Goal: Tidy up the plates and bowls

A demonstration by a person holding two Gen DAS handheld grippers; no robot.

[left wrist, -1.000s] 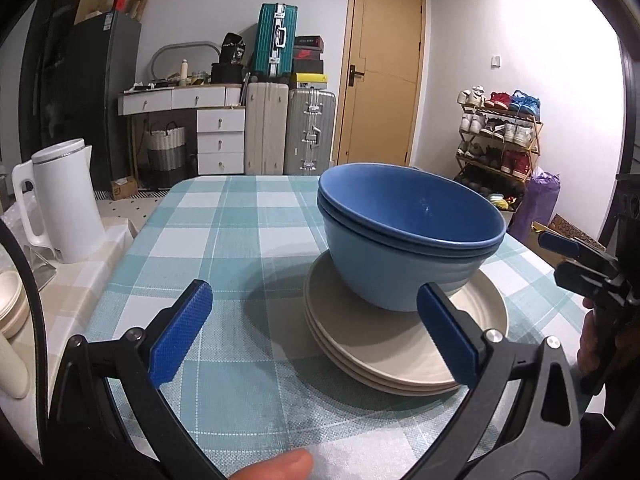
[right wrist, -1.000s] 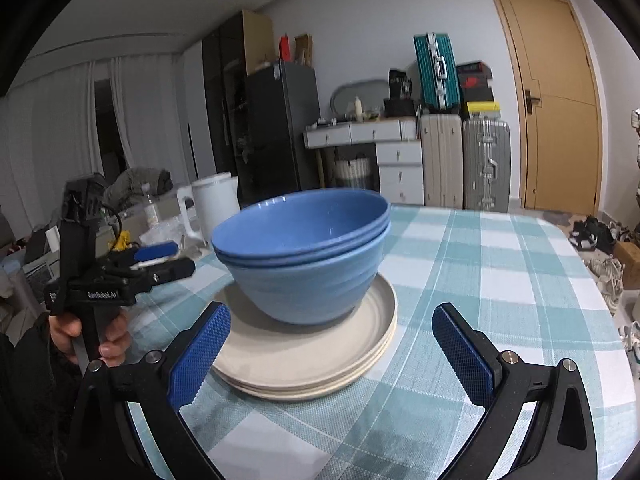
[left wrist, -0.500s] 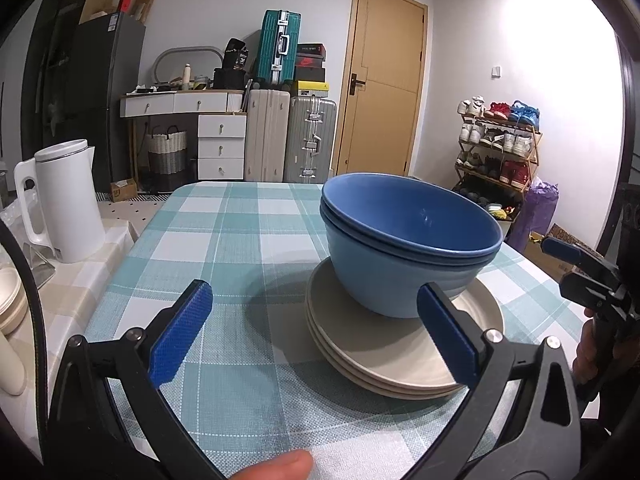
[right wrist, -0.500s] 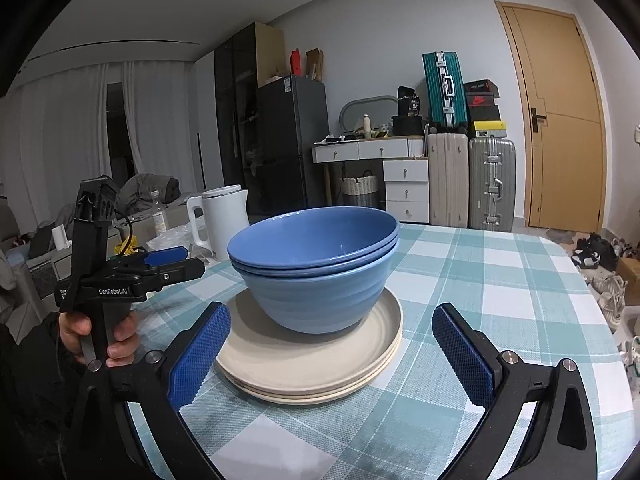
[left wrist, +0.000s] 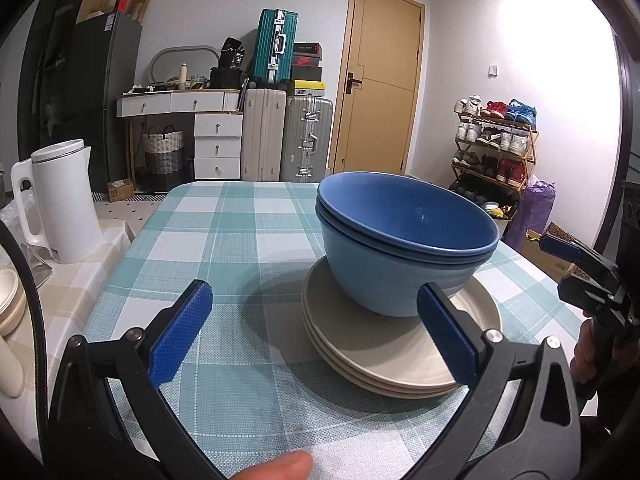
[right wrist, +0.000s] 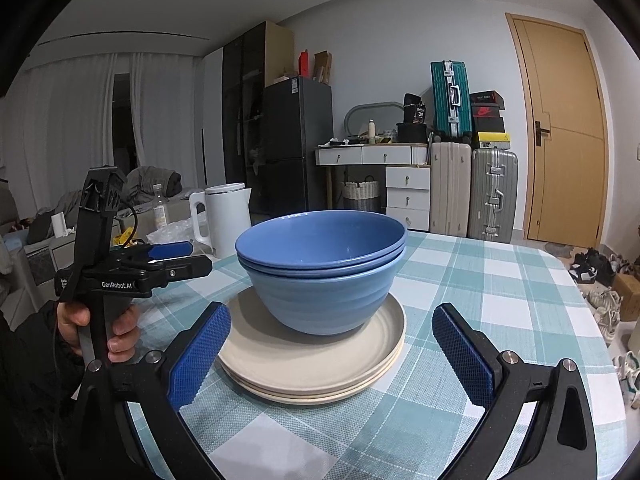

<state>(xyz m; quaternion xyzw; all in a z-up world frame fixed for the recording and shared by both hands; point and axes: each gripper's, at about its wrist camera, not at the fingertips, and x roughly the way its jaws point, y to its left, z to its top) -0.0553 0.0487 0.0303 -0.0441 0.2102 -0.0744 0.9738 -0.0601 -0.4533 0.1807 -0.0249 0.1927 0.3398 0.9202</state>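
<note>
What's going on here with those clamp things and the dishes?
A person holds a two-finger gripper in each hand over a checked table. Both the left gripper and the right gripper are open and hold nothing. Between them, two nested blue bowls sit on a stack of beige plates, so the dishes look already gathered into one pile. A white kettle stands off to one side.

Even, soft indoor light in both views; the bowls point(left wrist: 404, 240) cast a dim shadow leftward on the tablecloth point(left wrist: 240, 240) (fisheye bending, dark vignetted corners).
</note>
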